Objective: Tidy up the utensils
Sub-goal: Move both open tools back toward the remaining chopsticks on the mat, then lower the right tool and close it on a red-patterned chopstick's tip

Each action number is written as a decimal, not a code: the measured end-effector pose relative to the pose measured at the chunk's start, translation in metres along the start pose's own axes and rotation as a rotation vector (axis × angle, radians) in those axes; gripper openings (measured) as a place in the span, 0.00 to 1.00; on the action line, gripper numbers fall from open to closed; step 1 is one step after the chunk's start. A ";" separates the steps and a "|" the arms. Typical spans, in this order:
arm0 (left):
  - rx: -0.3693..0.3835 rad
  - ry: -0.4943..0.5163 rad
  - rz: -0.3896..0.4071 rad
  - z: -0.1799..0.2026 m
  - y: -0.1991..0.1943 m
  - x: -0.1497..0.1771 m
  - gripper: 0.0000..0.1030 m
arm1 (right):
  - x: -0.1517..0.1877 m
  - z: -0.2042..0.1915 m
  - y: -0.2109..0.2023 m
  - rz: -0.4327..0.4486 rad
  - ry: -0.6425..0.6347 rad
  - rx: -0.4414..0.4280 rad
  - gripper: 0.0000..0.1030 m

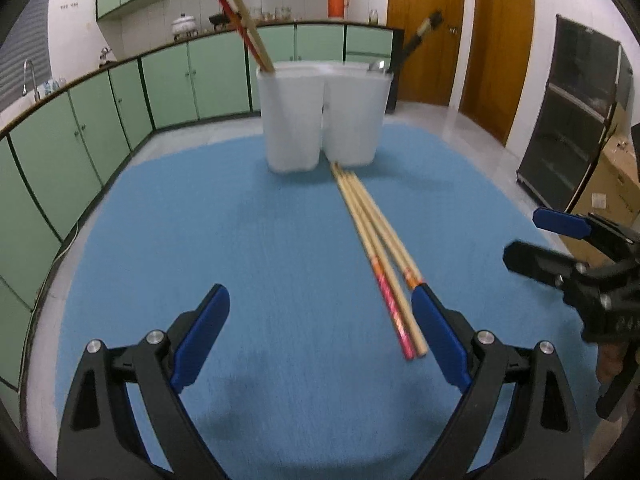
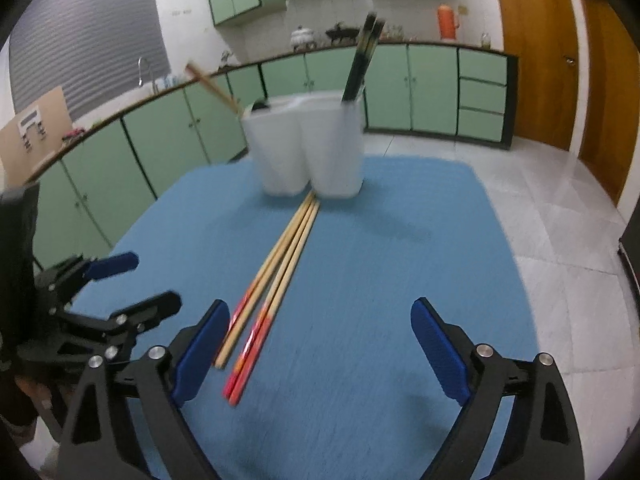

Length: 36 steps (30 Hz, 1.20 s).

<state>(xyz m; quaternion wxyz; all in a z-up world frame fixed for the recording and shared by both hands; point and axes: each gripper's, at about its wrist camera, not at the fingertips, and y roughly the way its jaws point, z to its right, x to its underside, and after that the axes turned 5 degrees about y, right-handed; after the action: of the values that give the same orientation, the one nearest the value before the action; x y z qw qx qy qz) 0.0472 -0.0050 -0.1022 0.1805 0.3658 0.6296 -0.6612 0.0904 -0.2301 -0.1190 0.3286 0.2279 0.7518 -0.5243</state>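
A bunch of loose wooden chopsticks (image 1: 376, 248) with red and orange ends lies on the blue mat (image 1: 240, 240), running from a white two-cup holder (image 1: 320, 120) toward me. My left gripper (image 1: 320, 304) is open above the mat, and the chopsticks' near ends sit just inside its right finger. My right gripper (image 2: 320, 308) is also open, with the same chopsticks (image 2: 280, 264) just inside its left finger. Nothing is gripped. The holder (image 2: 308, 148) has wooden chopsticks (image 1: 248, 32) in its left cup and black chopsticks (image 2: 362, 60) in its right cup.
Each gripper shows in the other's view: the right gripper (image 1: 524, 234) at the right edge, the left gripper (image 2: 148, 280) at the left edge. Green kitchen cabinets (image 1: 80, 140) curve behind the table. A dark glass cabinet (image 1: 576, 120) and a cardboard box (image 1: 616, 184) stand to the right.
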 end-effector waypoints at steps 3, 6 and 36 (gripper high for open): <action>-0.003 -0.010 -0.033 0.001 0.005 0.011 0.87 | 0.014 -0.006 0.005 -0.044 -0.023 -0.016 0.86; -0.013 -0.014 -0.065 -0.003 0.008 0.016 0.87 | 0.023 -0.014 0.010 -0.077 -0.052 -0.023 0.85; 0.031 -0.010 -0.107 0.009 0.019 0.020 0.87 | 0.021 0.008 0.025 -0.109 -0.049 0.050 0.79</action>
<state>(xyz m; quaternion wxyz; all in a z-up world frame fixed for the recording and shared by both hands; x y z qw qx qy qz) 0.0445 -0.0118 -0.1305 0.1422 0.3312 0.6370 -0.6814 0.0953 -0.2289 -0.1521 0.3121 0.1815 0.7415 -0.5656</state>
